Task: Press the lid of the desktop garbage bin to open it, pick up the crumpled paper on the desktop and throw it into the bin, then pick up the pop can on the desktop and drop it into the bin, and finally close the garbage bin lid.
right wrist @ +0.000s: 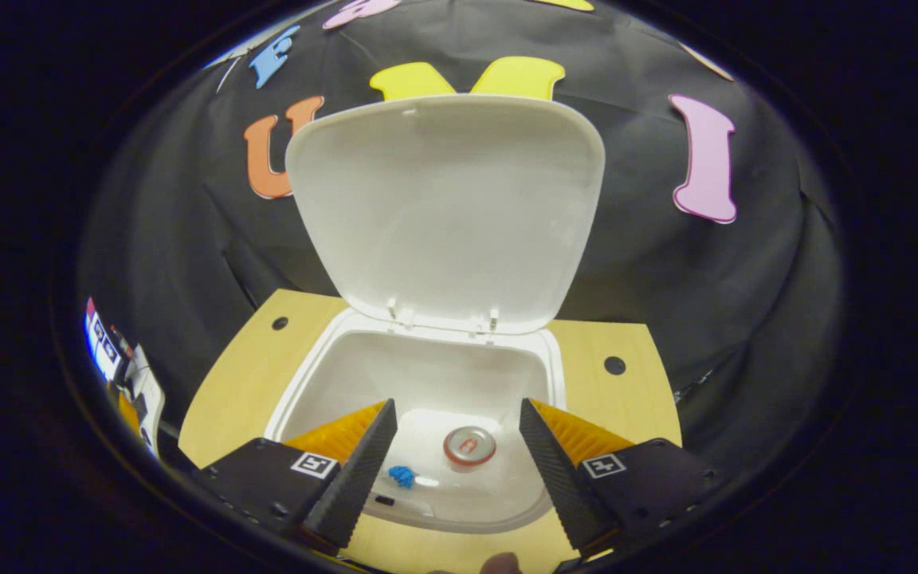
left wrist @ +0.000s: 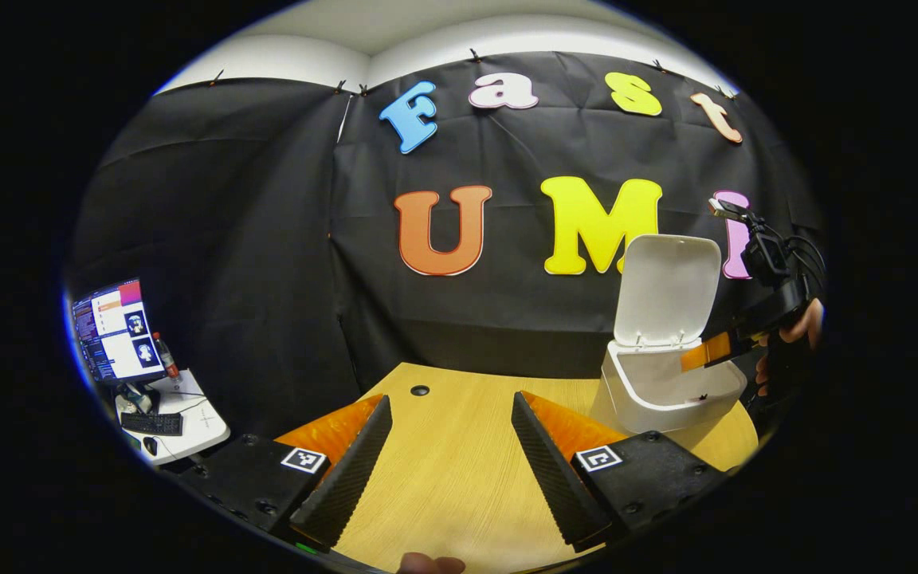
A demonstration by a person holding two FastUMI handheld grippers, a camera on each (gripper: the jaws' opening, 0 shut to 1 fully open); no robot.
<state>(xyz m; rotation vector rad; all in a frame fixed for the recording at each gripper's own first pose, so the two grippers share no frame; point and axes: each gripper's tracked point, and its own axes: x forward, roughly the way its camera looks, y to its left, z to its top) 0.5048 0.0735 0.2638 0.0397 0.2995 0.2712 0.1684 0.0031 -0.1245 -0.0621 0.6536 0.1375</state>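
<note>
Right gripper (right wrist: 453, 450) hangs over the open bin (right wrist: 300, 383), jaws spread and empty. Between and below them, the can (right wrist: 469, 445) stands on the bin floor, blue paper (right wrist: 402, 476) beside it. Lid (right wrist: 443, 207) upright beyond. Left gripper (left wrist: 451, 446) jaws apart, empty, above the table (left wrist: 459, 478).

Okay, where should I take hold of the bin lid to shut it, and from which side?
Take the lid at its top free edge, from the front; it stands upright, hinged at the bin's back rim. The right hand-held gripper hangs open over the bin.
</note>
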